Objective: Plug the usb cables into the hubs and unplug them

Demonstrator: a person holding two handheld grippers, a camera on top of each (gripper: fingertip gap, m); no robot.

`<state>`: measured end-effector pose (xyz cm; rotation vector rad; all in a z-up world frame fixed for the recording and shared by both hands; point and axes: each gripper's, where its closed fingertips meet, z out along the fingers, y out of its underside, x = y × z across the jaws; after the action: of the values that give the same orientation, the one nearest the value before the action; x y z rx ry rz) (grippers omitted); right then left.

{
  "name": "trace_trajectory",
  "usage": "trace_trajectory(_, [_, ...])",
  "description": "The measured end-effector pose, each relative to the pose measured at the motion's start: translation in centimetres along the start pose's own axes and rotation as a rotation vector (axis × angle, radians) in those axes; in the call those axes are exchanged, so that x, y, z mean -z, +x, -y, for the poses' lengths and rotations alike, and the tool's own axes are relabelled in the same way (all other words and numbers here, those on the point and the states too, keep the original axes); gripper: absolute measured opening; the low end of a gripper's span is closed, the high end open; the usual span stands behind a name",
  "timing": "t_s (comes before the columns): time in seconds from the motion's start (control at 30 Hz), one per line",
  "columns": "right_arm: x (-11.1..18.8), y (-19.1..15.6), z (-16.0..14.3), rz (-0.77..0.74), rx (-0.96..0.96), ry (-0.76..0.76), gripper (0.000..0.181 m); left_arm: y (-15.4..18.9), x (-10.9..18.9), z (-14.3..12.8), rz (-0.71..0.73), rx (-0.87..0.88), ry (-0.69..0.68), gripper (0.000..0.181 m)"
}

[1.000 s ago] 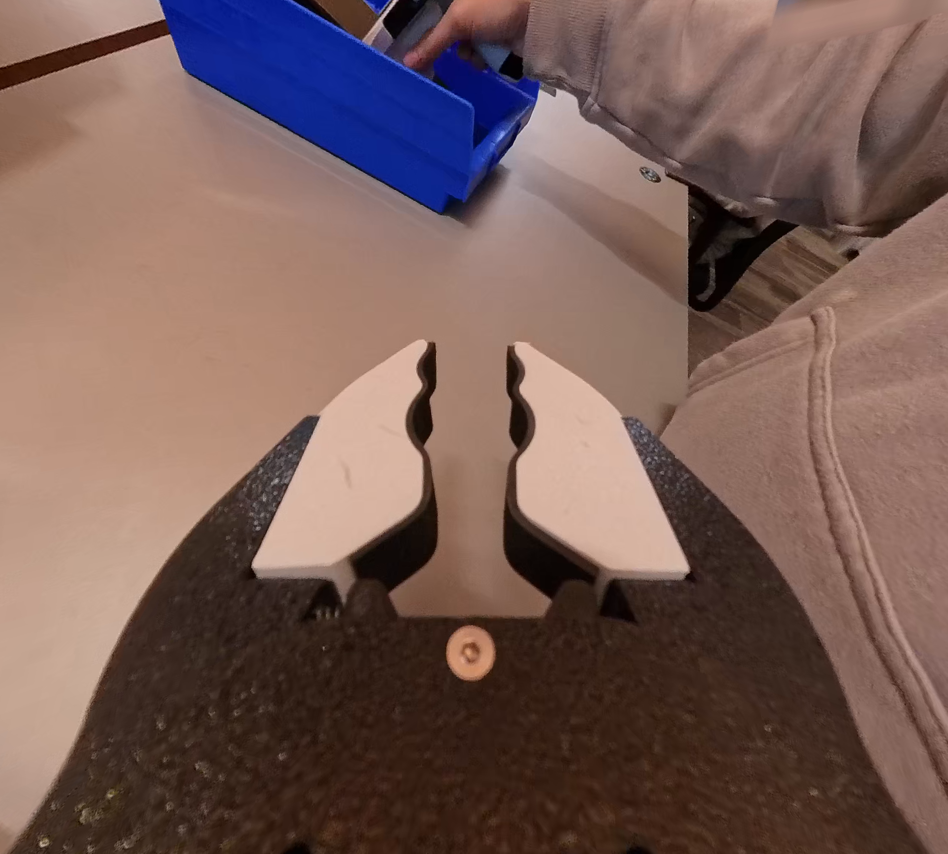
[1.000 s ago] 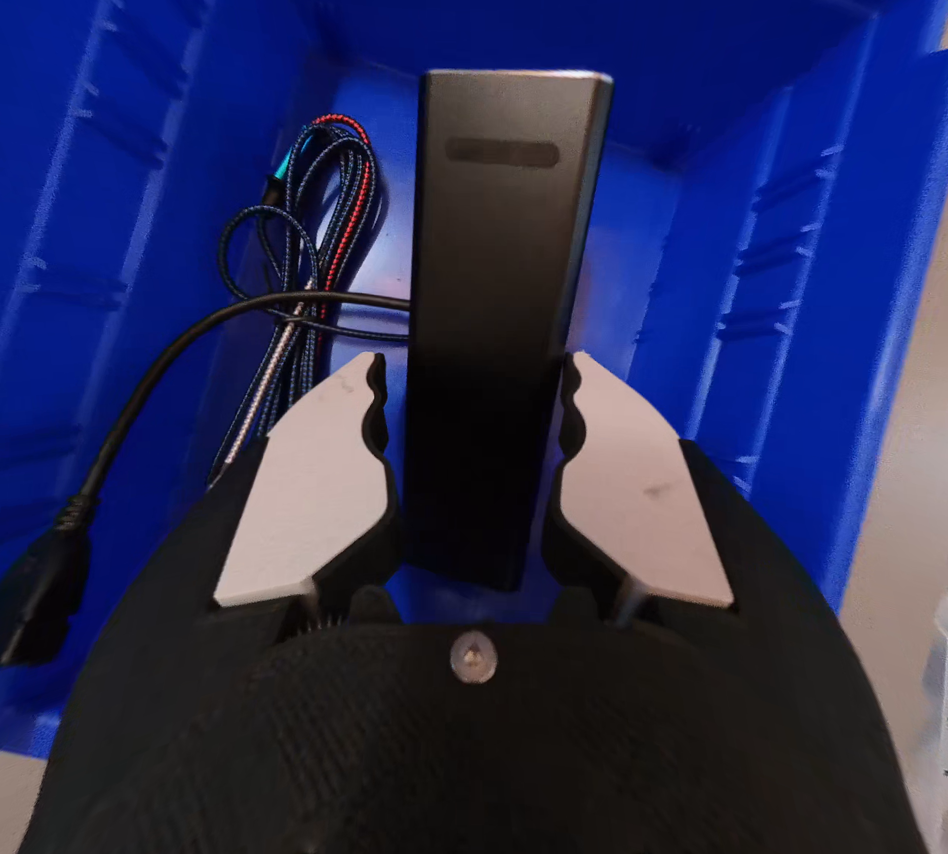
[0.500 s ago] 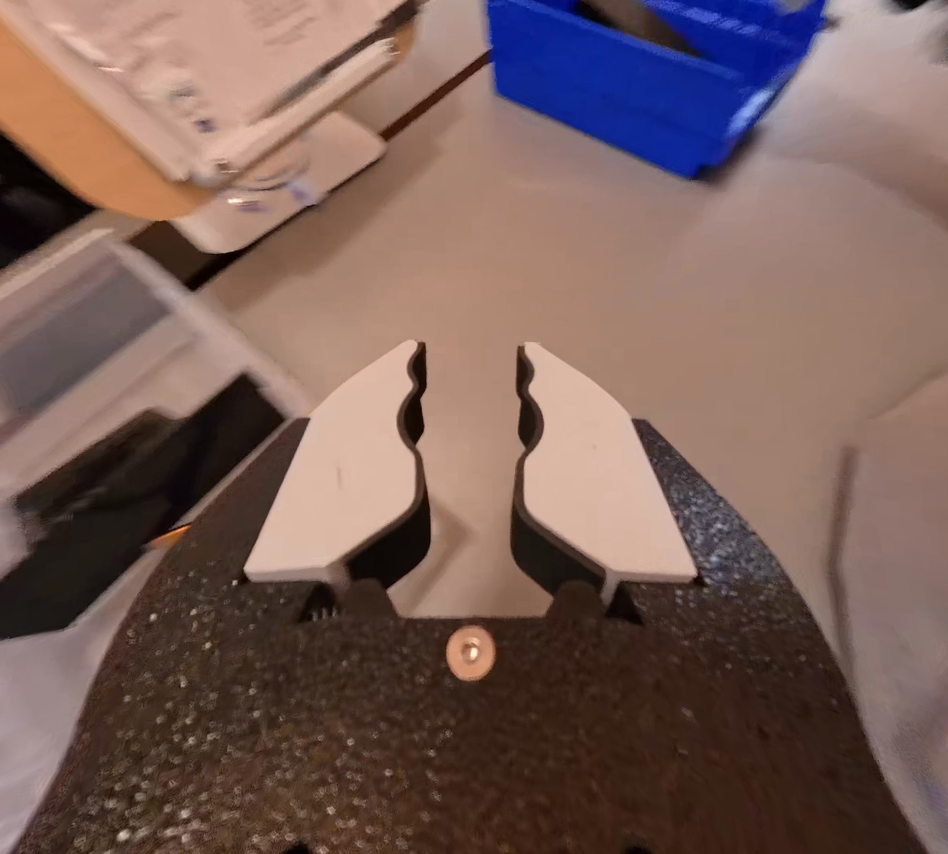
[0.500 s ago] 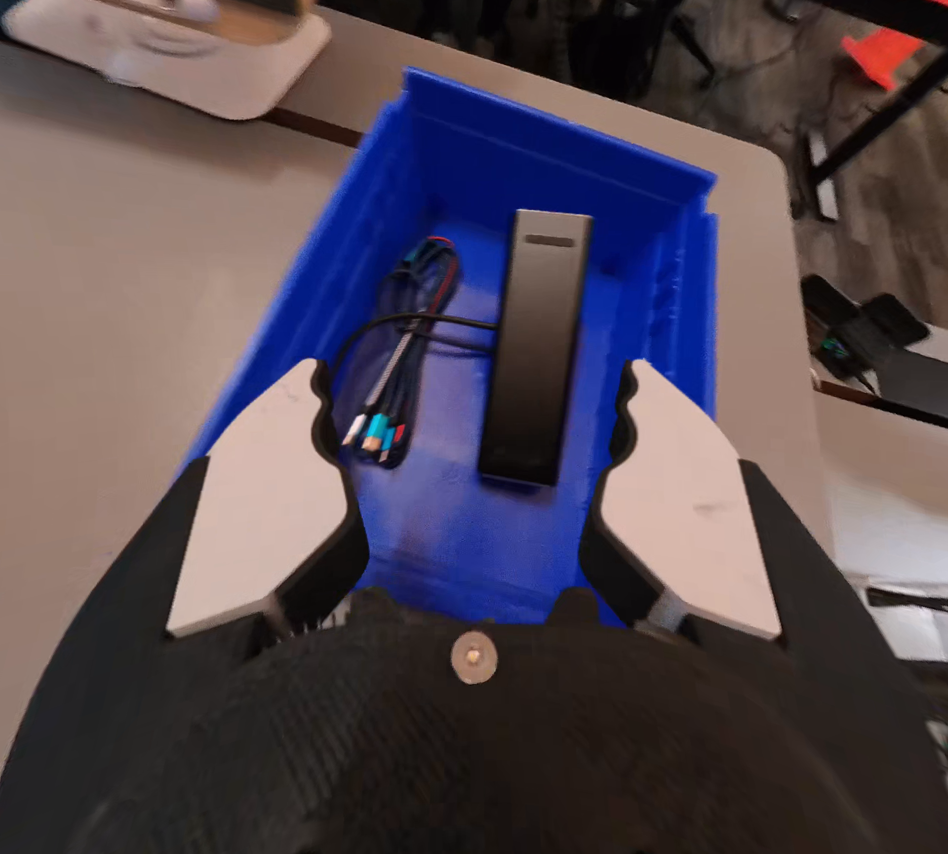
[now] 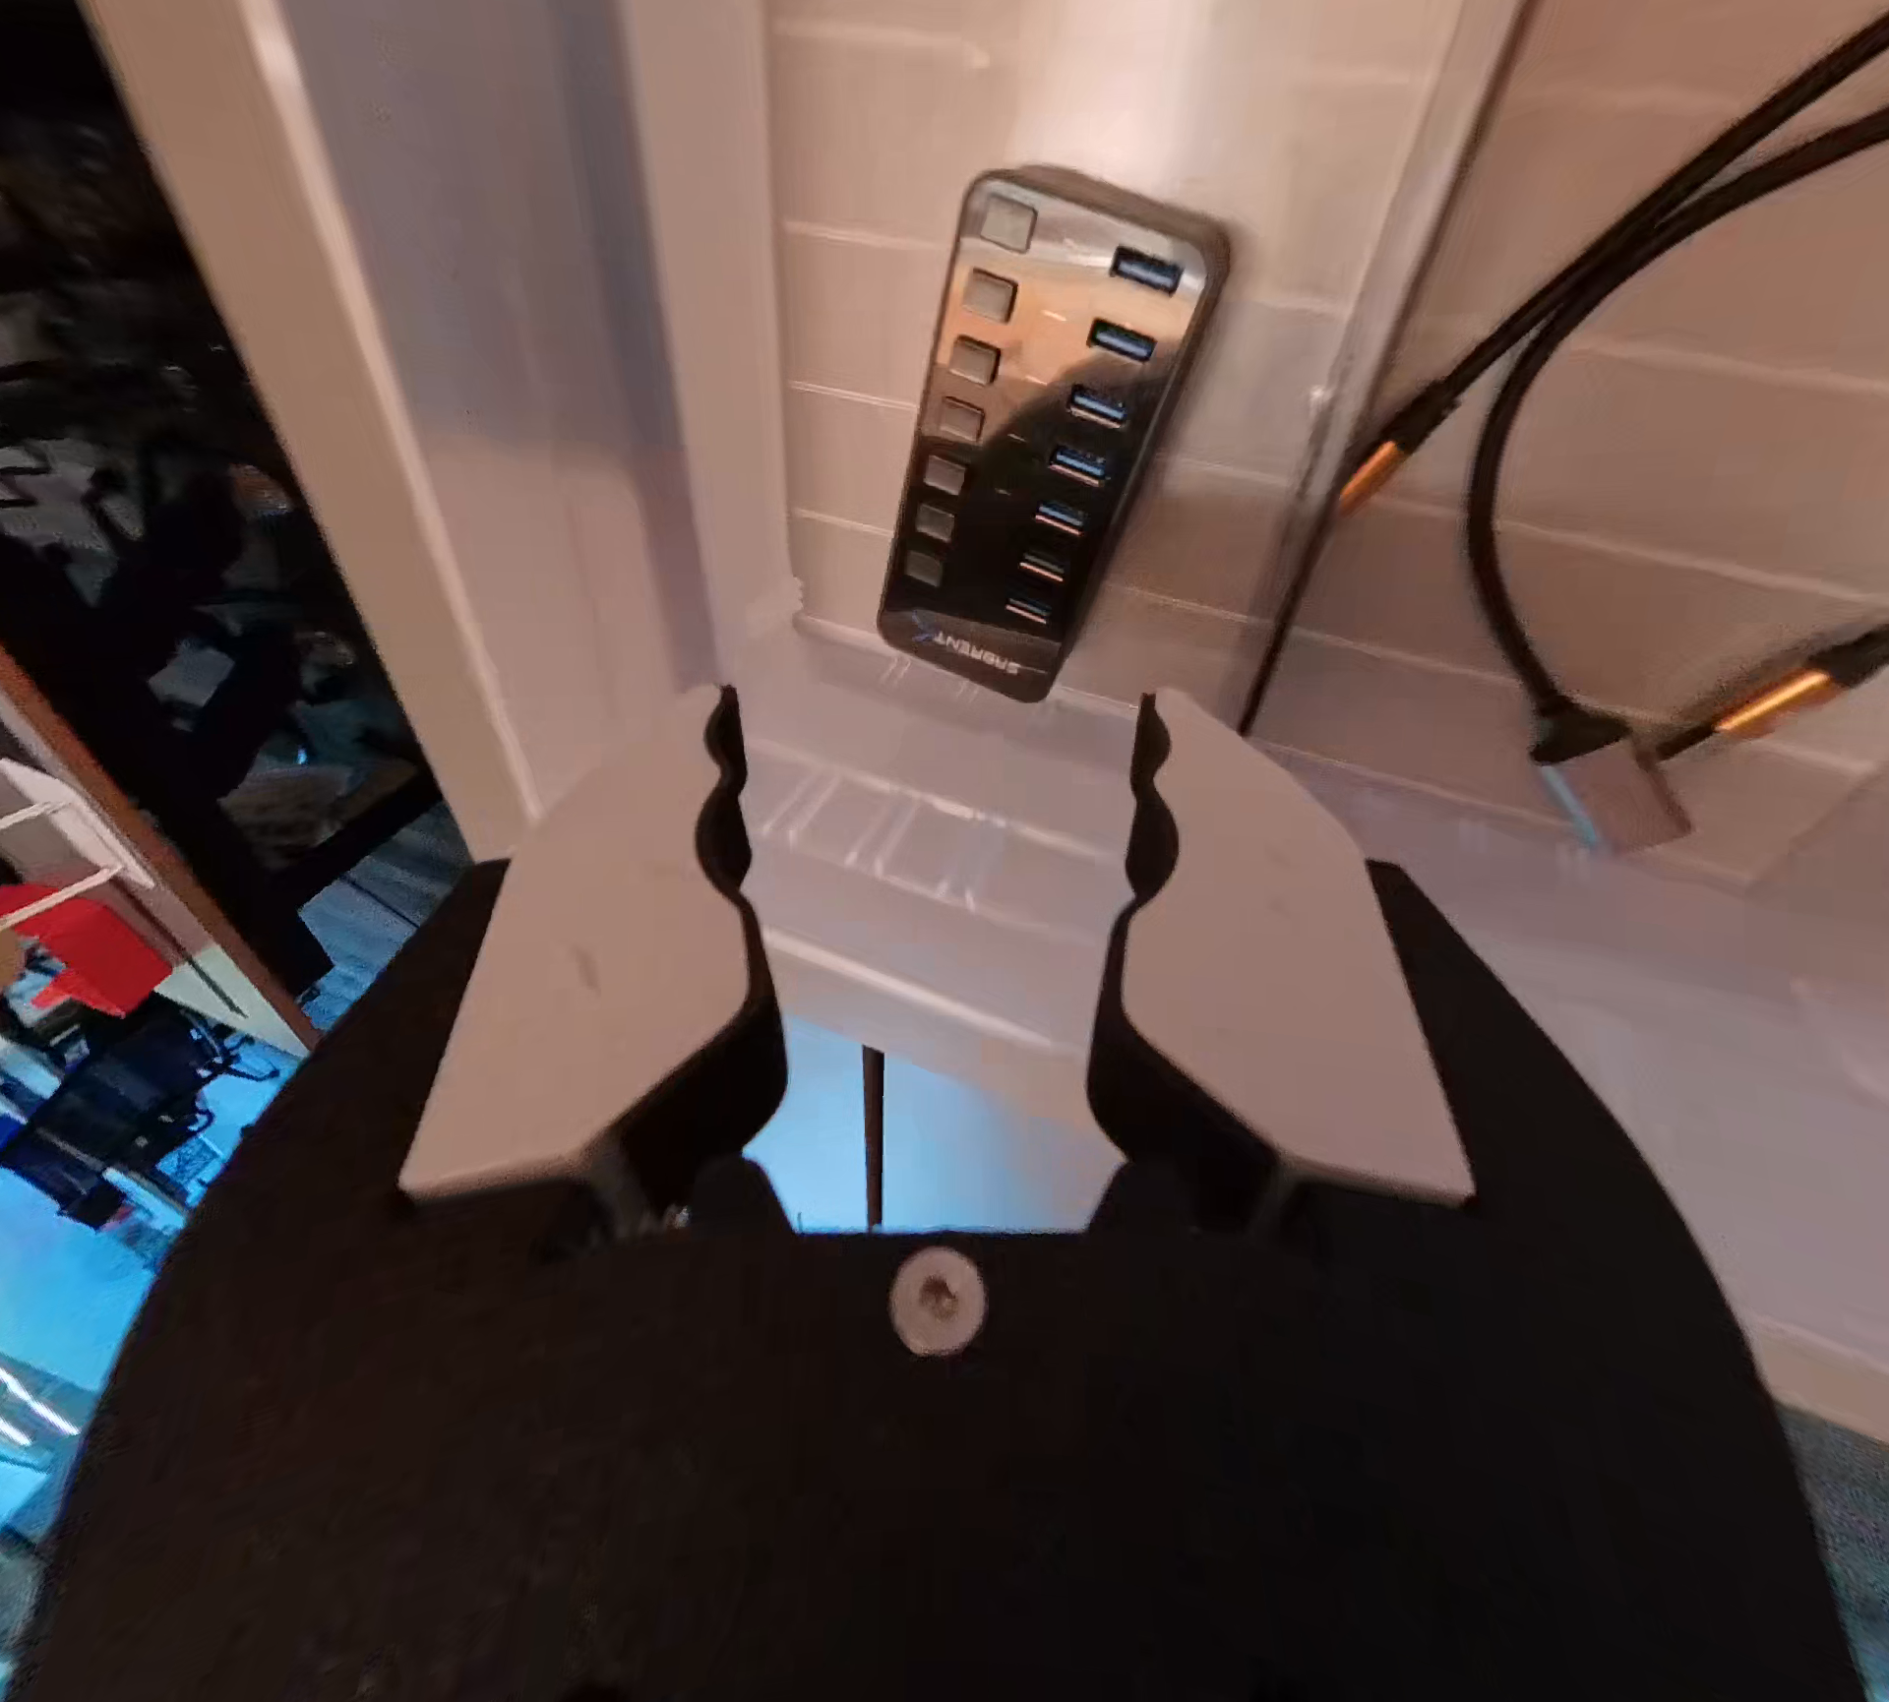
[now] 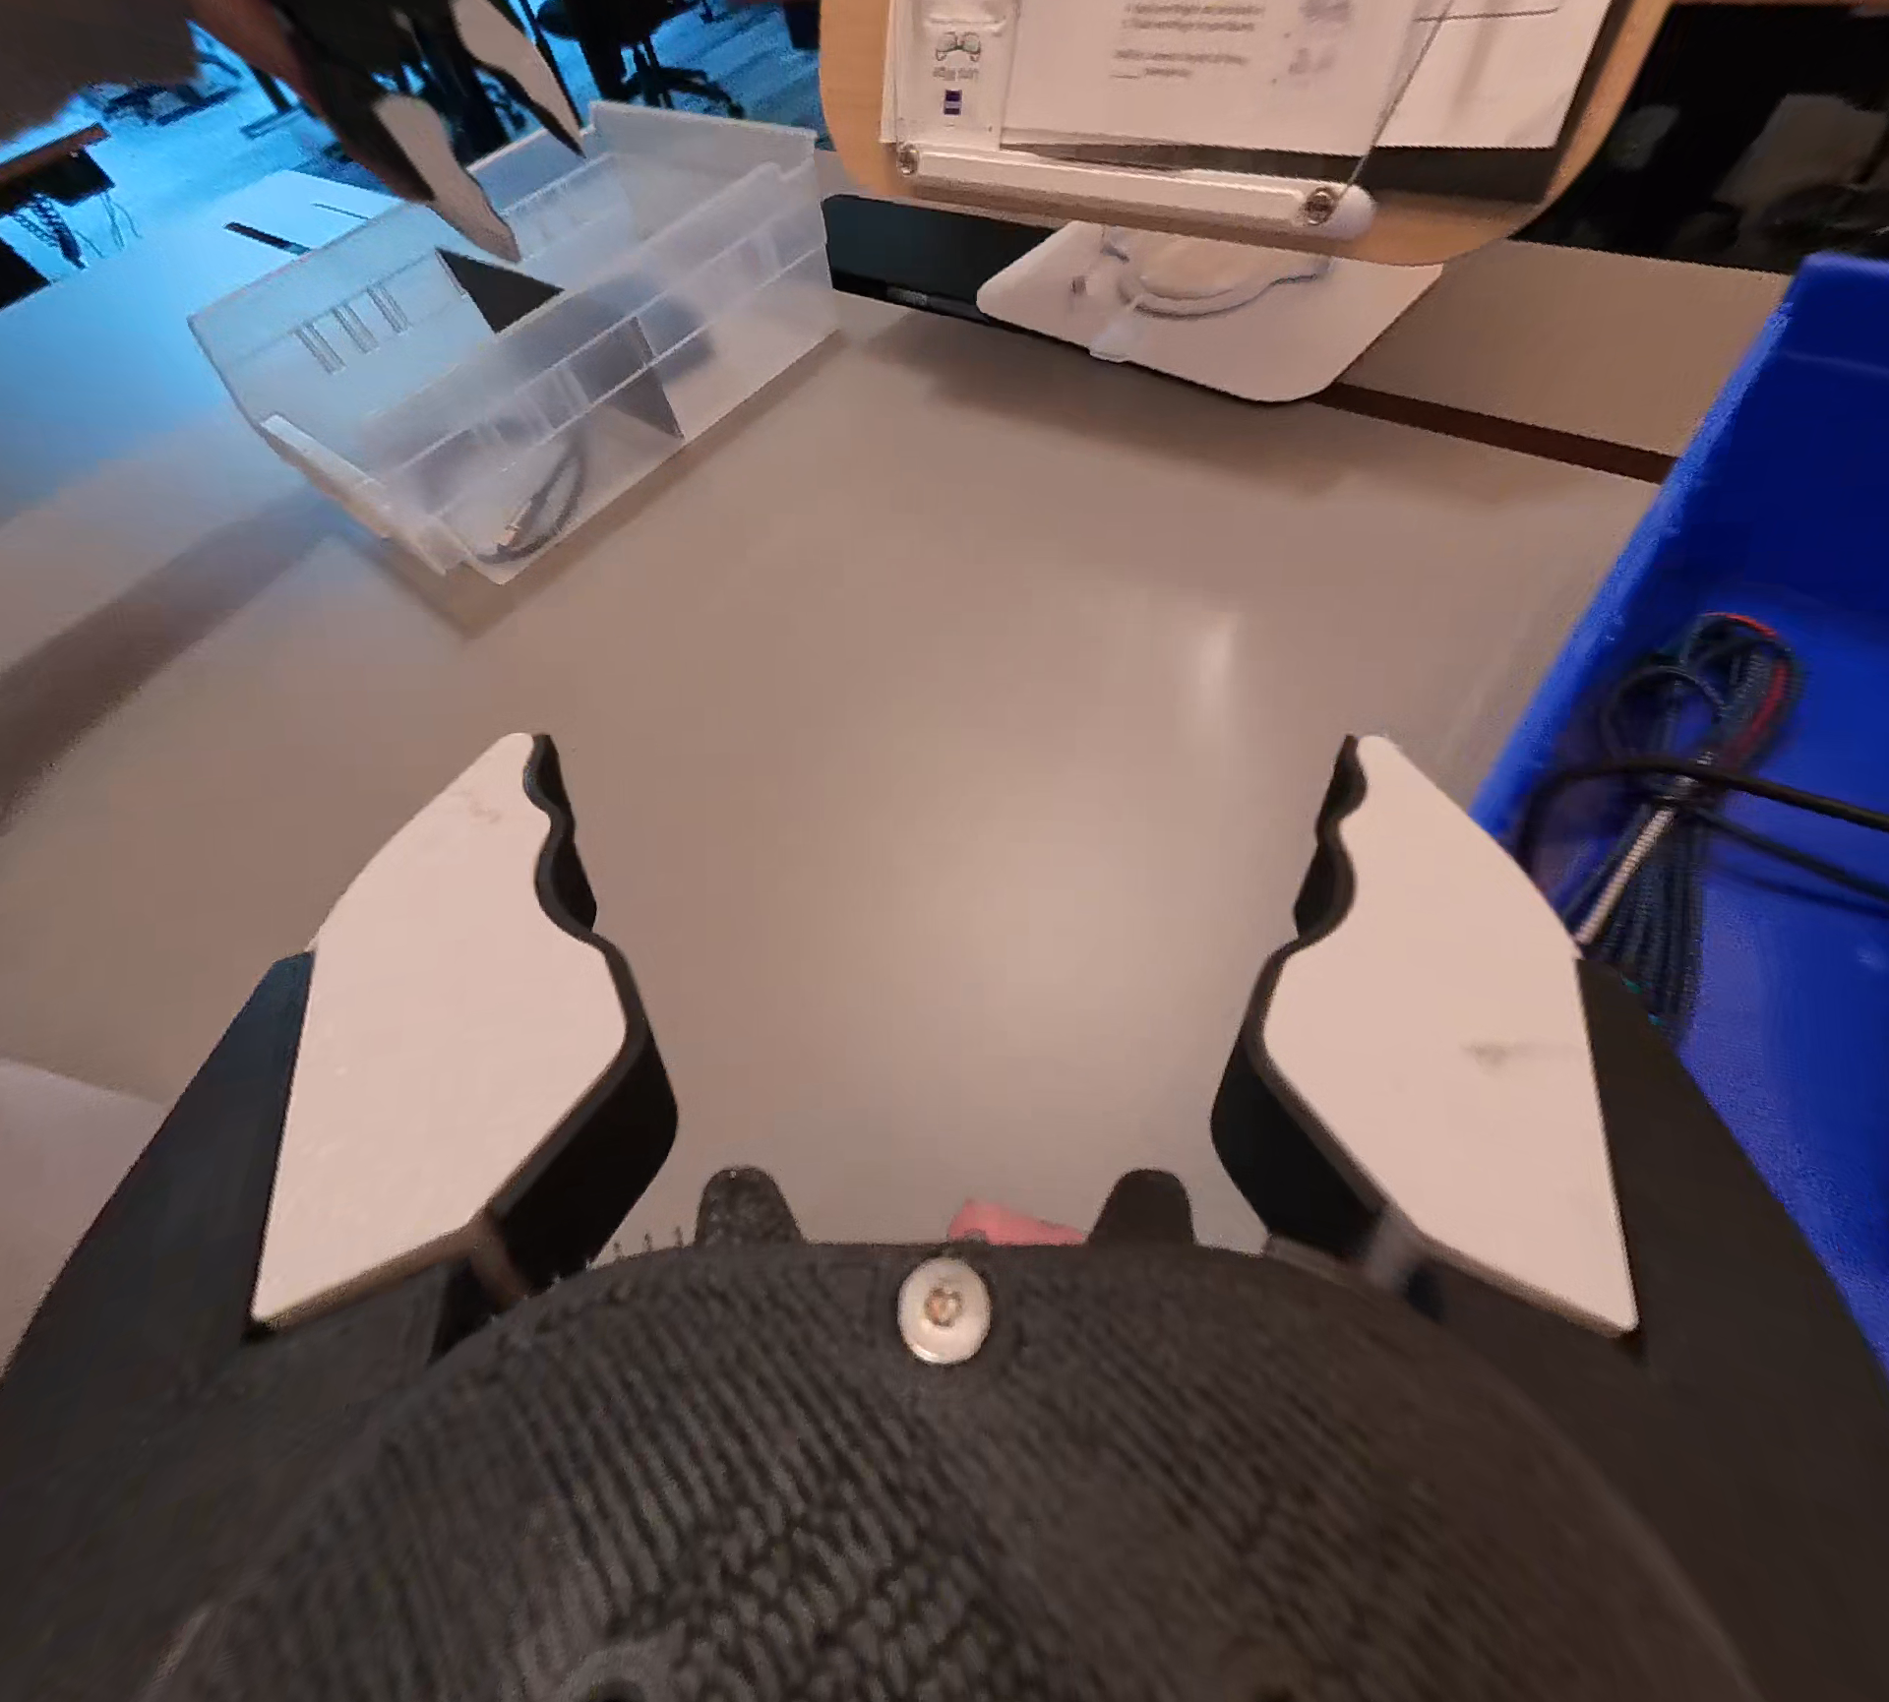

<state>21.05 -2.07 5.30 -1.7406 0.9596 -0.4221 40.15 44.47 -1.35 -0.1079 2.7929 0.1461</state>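
Glossy black multi-port hub (image 5: 1053, 426) lies in the clear plastic bin (image 6: 532, 385) below the left gripper (image 5: 935, 713), jaws part-open, empty; right gripper (image 6: 946, 784) wide, empty. Sheen risks slipping.

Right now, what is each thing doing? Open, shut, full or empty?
Left gripper: open, holding nothing.
Right gripper: open, holding nothing.
Hub: lying in clear bin, ports look empty.
Clear bin: open-topped.
Cables: loose beside hub.
Blue bin: holds coiled cables.
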Motion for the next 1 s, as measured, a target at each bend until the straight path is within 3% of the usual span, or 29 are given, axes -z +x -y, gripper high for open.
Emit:
trace_trajectory(0.03, [-0.4, -0.5, -0.1, -0.001, -0.001, 0.008, 0.136, 0.1, -1.1, 0.0, -0.023, -0.034, -0.02, 0.072])
trace_trajectory(0.2, [-1.8, -3.2, -0.7, 0.076, -0.068, -0.017, 0.134, 0.2, -4.5, -0.1, -0.073, -0.152, -0.118, 0.06])
trace_trajectory(0.3, [-2.6, -4.2, -0.6, 0.122, -0.125, 0.015, 0.12, 0.7, -4.6, 0.3, -0.167, -0.18, -0.118, 0.063])
trace_trajectory(0.33, [-2.9, -4.5, -0.4, 0.135, -0.144, 0.032, 0.116, 0.6, -4.7, 0.6, -0.175, -0.179, -0.107, 0.055])
trace_trajectory(0.47, [-3.8, -4.8, 0.1, 0.158, -0.168, 0.069, 0.097, 0.8, -6.0, 0.4, -0.189, -0.229, -0.15, 0.062])
trace_trajectory(0.6, [-3.7, -4.8, 1.2, 0.151, -0.12, 0.104, 0.065, 1.4, -7.3, -0.6, -0.228, -0.183, -0.219, 0.06])
trace_trajectory(0.73, [-4.1, -4.7, 0.5, 0.154, -0.086, 0.066, 0.038, 1.5, -7.3, -0.6, -0.243, -0.171, -0.237, 0.06])
trace_trajectory(0.87, [-4.6, -5.5, -0.2, 0.209, -0.067, 0.031, 0.0, 1.3, -7.2, -0.7, -0.204, -0.176, -0.284, 0.059])
trace_trajectory(0.97, [-5.0, -5.7, -0.7, 0.223, -0.042, -0.006, 0.002, 0.8, -7.0, -0.4, -0.135, -0.097, -0.222, 0.058])
trace_trajectory(1.0, [-5.2, -5.6, -0.7, 0.212, -0.053, -0.015, 0.018, 0.5, -6.7, -0.2, -0.097, -0.081, -0.199, 0.058])
